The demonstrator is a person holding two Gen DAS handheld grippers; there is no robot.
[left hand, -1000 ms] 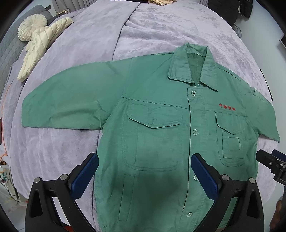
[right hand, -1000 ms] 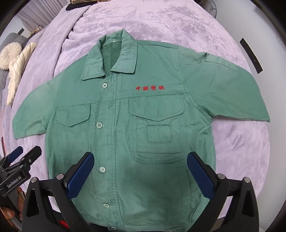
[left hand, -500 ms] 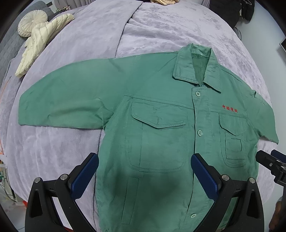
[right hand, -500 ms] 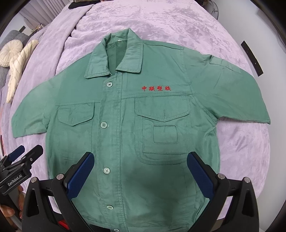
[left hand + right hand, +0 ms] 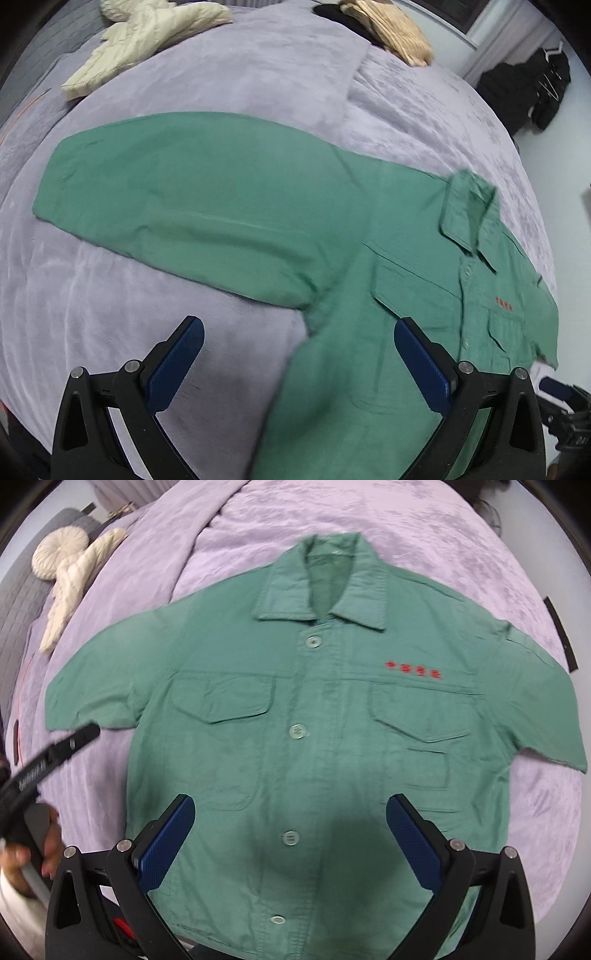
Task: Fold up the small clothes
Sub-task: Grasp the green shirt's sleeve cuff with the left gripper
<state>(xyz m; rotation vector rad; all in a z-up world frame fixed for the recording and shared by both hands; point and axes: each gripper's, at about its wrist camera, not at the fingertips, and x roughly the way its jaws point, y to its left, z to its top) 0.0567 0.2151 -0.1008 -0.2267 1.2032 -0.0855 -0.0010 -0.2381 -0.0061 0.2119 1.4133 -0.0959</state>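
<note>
A green short-sleeved shirt point(image 5: 306, 716) with buttons, two chest pockets and red lettering lies flat, front up, on a lilac bed cover point(image 5: 332, 520). In the left wrist view its left sleeve point(image 5: 192, 199) spreads wide across the middle. My left gripper point(image 5: 299, 354) is open and empty, low over the cover and the shirt's side below that sleeve. My right gripper point(image 5: 291, 834) is open and empty above the shirt's lower front, over the button row. The left gripper's tip also shows in the right wrist view point(image 5: 48, 757), near the sleeve end.
A cream padded garment point(image 5: 140, 40) and a round cream cushion point(image 5: 61, 554) lie at the far left of the bed. A tan garment point(image 5: 391, 29) lies at the far edge. Dark clothes point(image 5: 524, 92) hang at the far right.
My left gripper has swung left towards the left sleeve, which now fills its view. My right gripper has moved left and closer to the shirt's button row. Both stay open.
</note>
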